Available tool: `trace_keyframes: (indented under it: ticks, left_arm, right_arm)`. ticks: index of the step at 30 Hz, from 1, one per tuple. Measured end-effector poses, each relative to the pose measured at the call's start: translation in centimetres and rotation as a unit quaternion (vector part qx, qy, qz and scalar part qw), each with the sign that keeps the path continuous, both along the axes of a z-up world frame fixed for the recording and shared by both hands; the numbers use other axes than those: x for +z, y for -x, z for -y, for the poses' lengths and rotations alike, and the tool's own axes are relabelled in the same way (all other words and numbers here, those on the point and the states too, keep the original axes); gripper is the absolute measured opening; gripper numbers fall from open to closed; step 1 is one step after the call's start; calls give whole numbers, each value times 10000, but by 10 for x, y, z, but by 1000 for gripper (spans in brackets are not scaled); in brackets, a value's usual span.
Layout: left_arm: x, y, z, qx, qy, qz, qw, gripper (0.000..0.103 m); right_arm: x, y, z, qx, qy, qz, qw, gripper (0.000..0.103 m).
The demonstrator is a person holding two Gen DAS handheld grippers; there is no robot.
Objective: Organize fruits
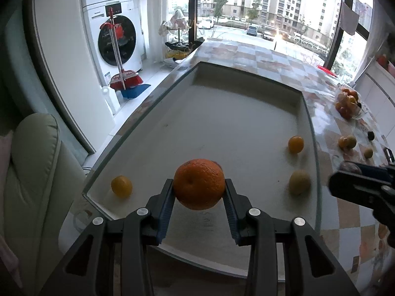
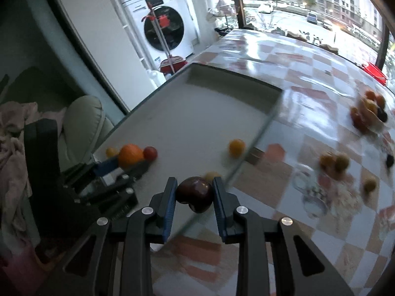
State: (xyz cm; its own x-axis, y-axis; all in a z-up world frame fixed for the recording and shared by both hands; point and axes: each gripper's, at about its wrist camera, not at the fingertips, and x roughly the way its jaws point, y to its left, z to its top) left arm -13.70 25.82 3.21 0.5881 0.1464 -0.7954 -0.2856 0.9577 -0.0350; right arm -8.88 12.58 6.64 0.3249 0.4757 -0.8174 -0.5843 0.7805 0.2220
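My left gripper (image 1: 199, 192) is shut on a large orange (image 1: 199, 184), held above the white tray (image 1: 222, 123). My right gripper (image 2: 195, 197) is shut on a dark red plum (image 2: 195, 193) over the tray's (image 2: 185, 118) right rim. In the tray lie a small yellow-orange fruit (image 1: 121, 186) at the left, another (image 1: 295, 144) at the right and a pale green-yellow one (image 1: 299, 182). The right wrist view shows the left gripper (image 2: 127, 162) with the orange (image 2: 130, 155), and a red fruit (image 2: 150, 153) just behind it.
A bowl piled with fruit (image 1: 348, 103) stands on the checked tablecloth (image 1: 259, 59) at the far right. Loose fruits (image 1: 346, 142) lie between it and the tray. A pale armchair (image 1: 32, 172) is left of the table, a washing machine (image 1: 116, 39) beyond.
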Motion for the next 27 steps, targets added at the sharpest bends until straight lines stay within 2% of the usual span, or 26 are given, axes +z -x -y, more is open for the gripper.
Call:
trace_keyframes:
  ticks: [6,8,9,10,11,12,15,20,24,27]
  left_arm:
    - [-5,-1,-3,23,-48,-121,9999,41]
    - [-8,-1,-4,29,-70,-156,9999,45]
    - [-7,1,-4,36,-92,-127,9999,51]
    - [-6,2,-3,34,-127,-77,9999,57]
    - [-4,3,-2,63,-183,-17,9998,73]
    - [-2,6,-2,104,-228,70,9997,85]
    - [2,8,1,69,-230,183,9995,86]
    - [-8,2,13,-167,-199,-112,9996,86]
    - [-9,1,33,-324,-657,-162,9972,86]
    - [-5,2,40,-386,-735,-120,9965,86]
  right_arm:
    - [-11,-6,-17,22,90,-234,9997,34]
    - [-13,-8,-18,17,127,-299,9995,53]
    - [-12,-8,-17,-3,140,-290,9995,70]
    - [-11,-7,-16,-22,138,-256,9996,78]
    - [-9,-6,-14,-40,130,-203,9997,79]
    - [-7,-6,-13,-54,132,-161,9998,79]
    - [-4,-6,-6,-130,117,-120,9998,81]
    - [-8,-10,30,-524,54,-247,9983,84]
    - [-16,-12,66,-854,-3,-401,9955,86]
    - [-22,-12,99,-1190,41,-365,9922,90]
